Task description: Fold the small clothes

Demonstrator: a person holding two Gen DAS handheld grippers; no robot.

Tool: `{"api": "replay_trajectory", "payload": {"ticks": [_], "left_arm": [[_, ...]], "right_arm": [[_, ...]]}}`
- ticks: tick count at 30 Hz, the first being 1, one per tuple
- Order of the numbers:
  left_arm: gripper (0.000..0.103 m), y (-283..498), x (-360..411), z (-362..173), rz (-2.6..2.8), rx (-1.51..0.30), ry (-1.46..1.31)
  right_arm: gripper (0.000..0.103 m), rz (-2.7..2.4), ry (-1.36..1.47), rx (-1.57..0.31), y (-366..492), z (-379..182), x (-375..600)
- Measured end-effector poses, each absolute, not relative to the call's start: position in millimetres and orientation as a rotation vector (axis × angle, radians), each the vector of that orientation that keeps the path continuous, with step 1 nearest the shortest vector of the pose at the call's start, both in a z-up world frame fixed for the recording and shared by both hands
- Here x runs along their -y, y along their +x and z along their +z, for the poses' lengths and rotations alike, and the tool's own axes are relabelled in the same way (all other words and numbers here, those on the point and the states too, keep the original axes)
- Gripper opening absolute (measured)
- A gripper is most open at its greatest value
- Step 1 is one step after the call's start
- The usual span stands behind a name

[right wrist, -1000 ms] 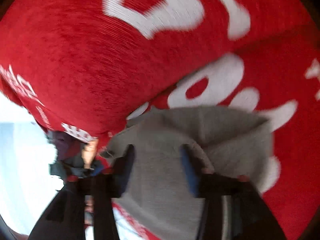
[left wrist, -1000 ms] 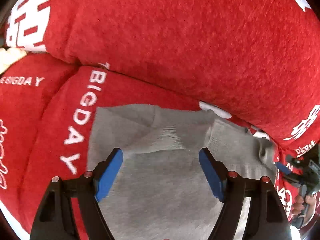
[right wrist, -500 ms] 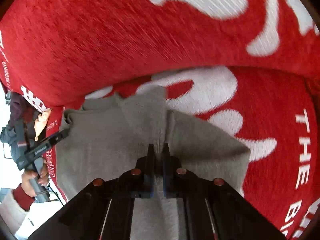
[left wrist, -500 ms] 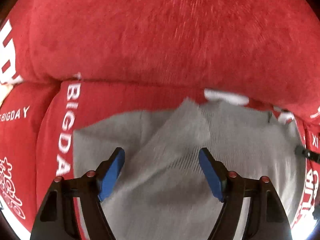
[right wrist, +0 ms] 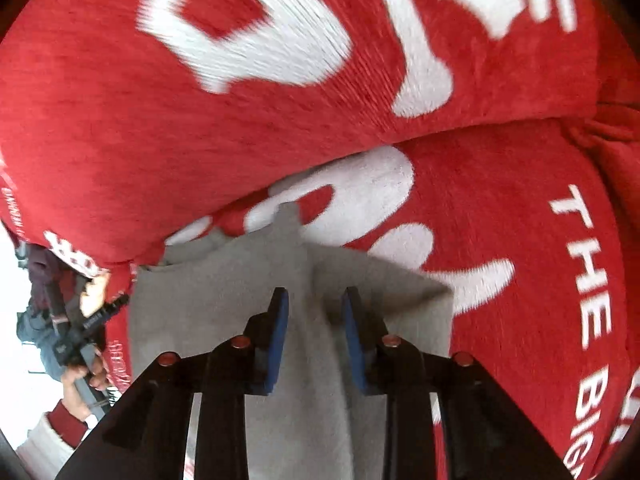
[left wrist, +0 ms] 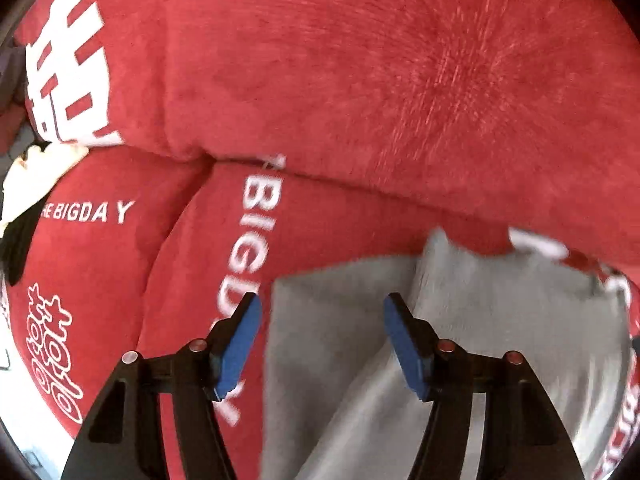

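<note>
Your left gripper (left wrist: pixel 322 320) hangs over the near left corner of the grey garment (left wrist: pixel 460 344), its jaws spread wide and holding nothing. One blue pad (left wrist: pixel 236 344) sits above the red cushion just off the cloth's left edge, the other over the cloth itself — whether either touches the fabric cannot be told.

The grey garment (right wrist: pixel 240 280) lies on the seat of a red sofa (left wrist: pixel 360 80), pushed up close to the crease where the seat meets the back cushion. A fold runs down its middle, one layer lapped over the other, and a small point of cloth pokes up at the far edge towards the back cushion. White lettering reading BIGDAY (left wrist: pixel 248 240) runs along the seat cushion just left of the garment, and the same words (left wrist: pixel 86 212) appear on the neighbouring cushion further left.

Your right gripper (right wrist: pixel 314 320) is over the garment's centre ridge with its jaws parted a modest way, one on each side of the raised fold; they are not pinching it. Large white characters (right wrist: pixel 372 184) on the seat show beyond the cloth's far edge, partly covered by it.

At the left edge of the right wrist view, your hand (right wrist: pixel 78 390) in a red-cuffed sleeve grips the handle of the left gripper — the view there is small and blurred.
</note>
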State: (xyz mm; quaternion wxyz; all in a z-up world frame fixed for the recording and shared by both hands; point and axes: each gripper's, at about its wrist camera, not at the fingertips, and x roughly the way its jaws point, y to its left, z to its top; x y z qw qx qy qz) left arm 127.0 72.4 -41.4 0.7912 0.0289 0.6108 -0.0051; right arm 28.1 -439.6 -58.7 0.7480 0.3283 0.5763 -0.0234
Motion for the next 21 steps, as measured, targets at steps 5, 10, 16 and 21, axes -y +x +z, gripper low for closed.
{"api": "replay_trajectory", "payload": {"ticks": [5,10,16,21], "left_arm": [[0.065,73,-109,-25,-0.145,-1.399,-0.035],[0.065,19,-119,-27,-0.286,-1.471,-0.107],[0.065,-13,-113,-38,-0.442,-1.515,-0.093],[0.065,-22,-115,-43,-0.544,-1.522,-0.122]], "right_arm": [[0.042,0.092,0.849,-1.210,-5,-32,401],[0.044,0.247,1.019,-1.245,-45,-45,322],[0.044,0.198,1.239,-1.318,-100,-100,230],[0.045,0.089,1.331,-1.266,-120,-123,204]]}}
